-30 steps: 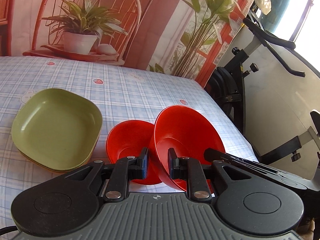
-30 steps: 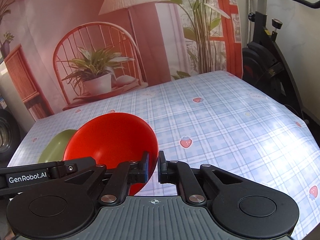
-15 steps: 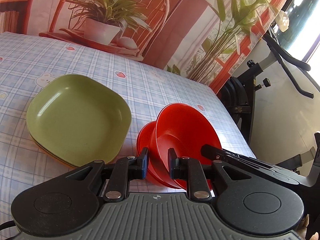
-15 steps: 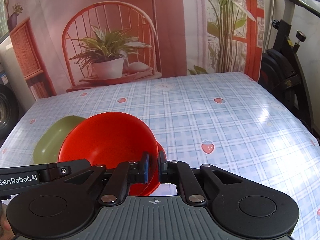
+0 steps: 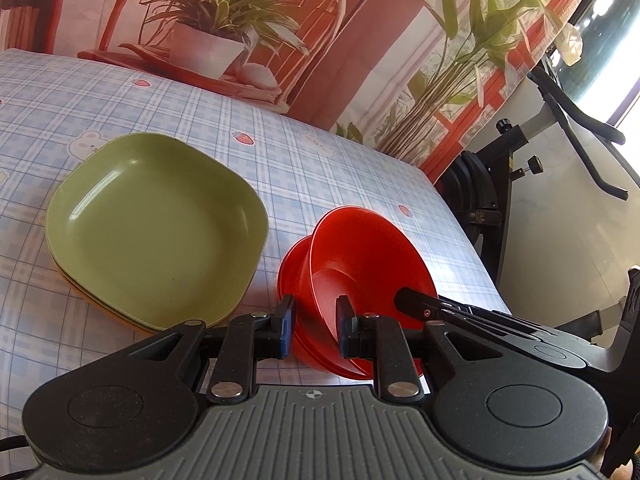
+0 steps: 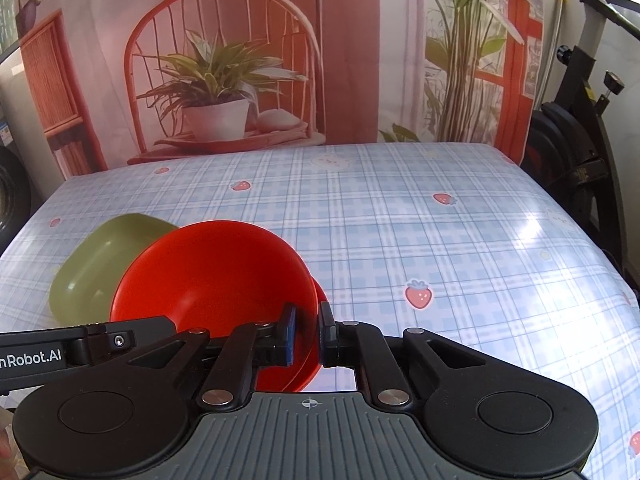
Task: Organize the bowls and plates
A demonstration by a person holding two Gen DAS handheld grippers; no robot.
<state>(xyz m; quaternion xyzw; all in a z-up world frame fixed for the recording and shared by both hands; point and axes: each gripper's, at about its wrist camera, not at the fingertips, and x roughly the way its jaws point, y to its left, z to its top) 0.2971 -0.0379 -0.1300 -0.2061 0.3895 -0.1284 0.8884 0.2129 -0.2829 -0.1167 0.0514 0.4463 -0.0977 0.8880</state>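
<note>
The right claw (image 6: 306, 334), pinched onto the rim of the upper red bowl (image 6: 216, 276), has carried it down over the last second from clear of the lower red bowl (image 5: 294, 276) to tilted into it, so the nesting is nearly done but not yet seated or released. The left claw (image 5: 312, 330) is partly open around the bowls' near edge, gripping nothing. Only the left view shows the stacked green plates (image 5: 156, 224) just beside on the bench (image 6: 400, 220) and the lower bowl's rim.
</note>
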